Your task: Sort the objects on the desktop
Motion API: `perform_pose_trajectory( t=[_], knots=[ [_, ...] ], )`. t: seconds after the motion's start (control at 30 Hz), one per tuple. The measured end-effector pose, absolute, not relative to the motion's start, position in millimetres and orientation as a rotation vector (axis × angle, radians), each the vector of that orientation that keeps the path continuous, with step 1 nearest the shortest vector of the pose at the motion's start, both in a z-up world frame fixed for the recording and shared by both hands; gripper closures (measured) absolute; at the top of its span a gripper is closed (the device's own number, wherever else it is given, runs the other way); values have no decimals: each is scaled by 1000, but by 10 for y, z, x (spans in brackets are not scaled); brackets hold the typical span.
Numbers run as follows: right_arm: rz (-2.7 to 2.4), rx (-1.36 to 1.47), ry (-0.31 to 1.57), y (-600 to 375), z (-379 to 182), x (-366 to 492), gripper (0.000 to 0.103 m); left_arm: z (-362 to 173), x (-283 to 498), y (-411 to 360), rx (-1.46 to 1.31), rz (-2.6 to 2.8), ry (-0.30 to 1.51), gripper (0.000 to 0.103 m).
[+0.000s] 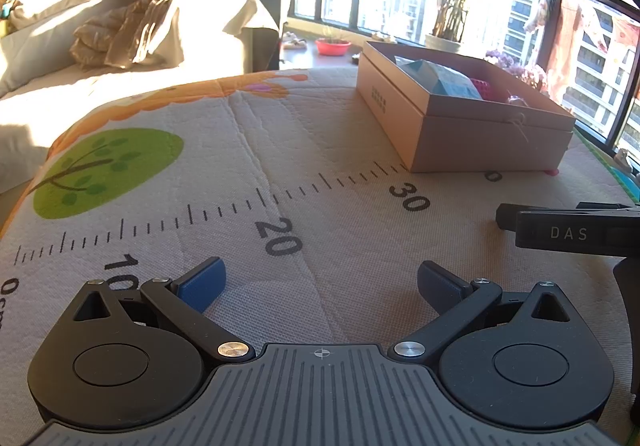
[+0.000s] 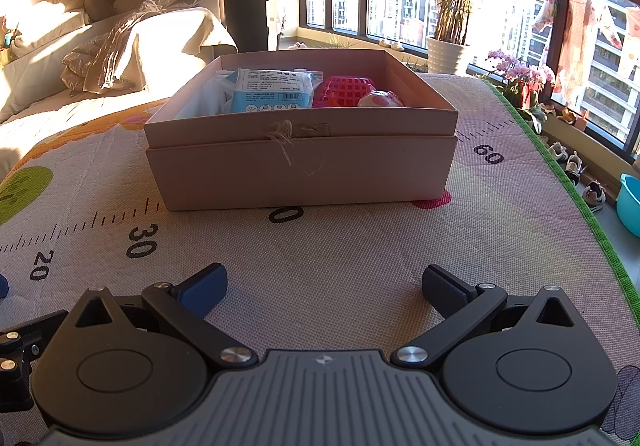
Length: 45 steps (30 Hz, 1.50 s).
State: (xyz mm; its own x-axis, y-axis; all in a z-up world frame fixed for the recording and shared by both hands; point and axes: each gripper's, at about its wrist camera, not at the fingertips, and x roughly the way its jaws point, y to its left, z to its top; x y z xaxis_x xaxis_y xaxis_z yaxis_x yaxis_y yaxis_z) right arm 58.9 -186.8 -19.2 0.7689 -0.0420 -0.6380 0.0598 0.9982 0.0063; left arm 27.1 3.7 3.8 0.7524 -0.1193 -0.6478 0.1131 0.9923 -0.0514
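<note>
Left tongs (image 1: 320, 282) gaped wide, nothing between the pads, low over the ruler-printed mat (image 1: 248, 166) on the worktop. Right tongs (image 2: 324, 290) likewise spread wide and empty, pointed at the cardboard box (image 2: 304, 170), which sat on the mat at the far side. Inside the box: a blue-and-white packet (image 2: 272, 90) at left, a pink mesh basket (image 2: 340, 90) just beside it, a pink-white round toy (image 2: 378, 99) at right.

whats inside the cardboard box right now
Inside the cardboard box: a blue-and-white packet, a pink plastic basket and a pink-and-white round toy. The near wall hides the floor and anything beneath them.
</note>
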Motion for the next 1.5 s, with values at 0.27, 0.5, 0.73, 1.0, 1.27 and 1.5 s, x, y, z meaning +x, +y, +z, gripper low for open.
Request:
perform_pose_trajectory(
  t=[0.27, 0.5, 0.73, 1.0, 1.27, 1.5],
  knots=[
    [-55, 27, 692, -1868, -193, 591, 0, 38, 272, 35, -9, -127, 708, 0],
    [-55, 27, 692, -1868, -193, 591, 0, 36, 270, 32, -5, -126, 709, 0],
    [-55, 27, 692, -1866, -193, 592, 0, 34, 271, 19, 1, -124, 710, 0],
    [-55, 27, 692, -1869, -193, 592, 0, 33, 268, 21, -7, -126, 709, 0],
    [-55, 27, 692, -1866, -192, 591, 0, 31, 271, 13, 8, -122, 713, 0],
    [-55, 27, 692, -1865, -192, 591, 0, 32, 289, -22, 38, -107, 723, 0]
  ],
)
